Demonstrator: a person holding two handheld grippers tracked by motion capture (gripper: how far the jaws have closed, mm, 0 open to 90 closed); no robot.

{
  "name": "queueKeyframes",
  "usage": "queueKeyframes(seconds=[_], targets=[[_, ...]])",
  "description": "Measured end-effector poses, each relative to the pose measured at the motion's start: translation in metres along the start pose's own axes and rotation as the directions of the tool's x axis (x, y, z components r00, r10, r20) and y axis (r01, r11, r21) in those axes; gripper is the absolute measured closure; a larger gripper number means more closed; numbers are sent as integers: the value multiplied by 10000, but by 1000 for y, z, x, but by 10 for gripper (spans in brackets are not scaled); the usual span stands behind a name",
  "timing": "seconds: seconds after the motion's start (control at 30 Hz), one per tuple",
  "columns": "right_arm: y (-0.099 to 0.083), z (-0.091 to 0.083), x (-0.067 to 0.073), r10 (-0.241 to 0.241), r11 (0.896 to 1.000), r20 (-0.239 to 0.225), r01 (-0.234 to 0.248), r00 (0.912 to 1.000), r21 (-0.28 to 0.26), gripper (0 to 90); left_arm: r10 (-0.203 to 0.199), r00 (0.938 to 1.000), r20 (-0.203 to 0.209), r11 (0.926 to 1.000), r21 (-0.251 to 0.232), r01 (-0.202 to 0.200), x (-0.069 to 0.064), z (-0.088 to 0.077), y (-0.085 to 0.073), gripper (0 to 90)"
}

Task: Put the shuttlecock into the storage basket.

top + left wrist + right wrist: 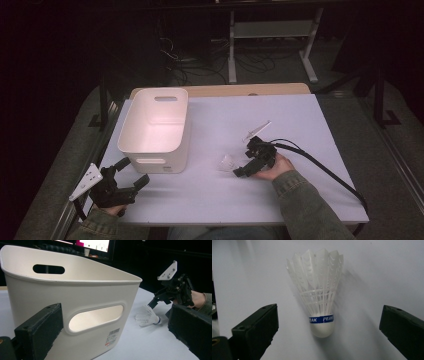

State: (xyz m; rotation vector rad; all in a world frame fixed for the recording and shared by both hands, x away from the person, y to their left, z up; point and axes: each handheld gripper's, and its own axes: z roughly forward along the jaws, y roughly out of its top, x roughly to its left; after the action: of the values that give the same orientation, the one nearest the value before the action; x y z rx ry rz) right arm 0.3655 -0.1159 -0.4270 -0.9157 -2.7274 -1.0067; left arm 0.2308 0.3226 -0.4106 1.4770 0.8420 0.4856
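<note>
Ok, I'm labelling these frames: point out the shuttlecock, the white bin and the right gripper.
shuttlecock (322,319): right gripper view, on its blue band.
white bin (131,123): high view, on its left wall.
right gripper (239,165): high view, midway between its fingertips.

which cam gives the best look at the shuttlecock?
Right gripper view: the shuttlecock lies centred between the open jaws, its blue PEAK band readable. The left gripper view shows it small, beside the white bin. In the high view it is a faint pale blur near the right gripper.
</note>
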Motion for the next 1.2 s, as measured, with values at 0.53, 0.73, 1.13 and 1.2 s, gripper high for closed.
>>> queueKeyframes(seconds=[0.53, 0.73, 1.13, 1.2], targets=[[-7, 4, -4, -212, 9995, -432, 223, 9988, 237, 223, -7, 10000, -2, 10000, 10, 7, 0, 0, 0, 0], [-7, 4, -5, -327, 9992, -512, 339, 9982, 229, 324, 0, 10000, -8, 10000, 13, 0, 0, 0, 0, 0], [-7, 8, -5, -604, 9977, -634, 622, 9962, 260, 423, -30, 10000, 0, 10000, 6, 30, 0, 0, 0, 0], [-7, 8, -5, -681, 9973, -622, 697, 9957, 238, 447, -1, 10000, 9, 10000, 5, 1, 0, 0, 0, 0]])
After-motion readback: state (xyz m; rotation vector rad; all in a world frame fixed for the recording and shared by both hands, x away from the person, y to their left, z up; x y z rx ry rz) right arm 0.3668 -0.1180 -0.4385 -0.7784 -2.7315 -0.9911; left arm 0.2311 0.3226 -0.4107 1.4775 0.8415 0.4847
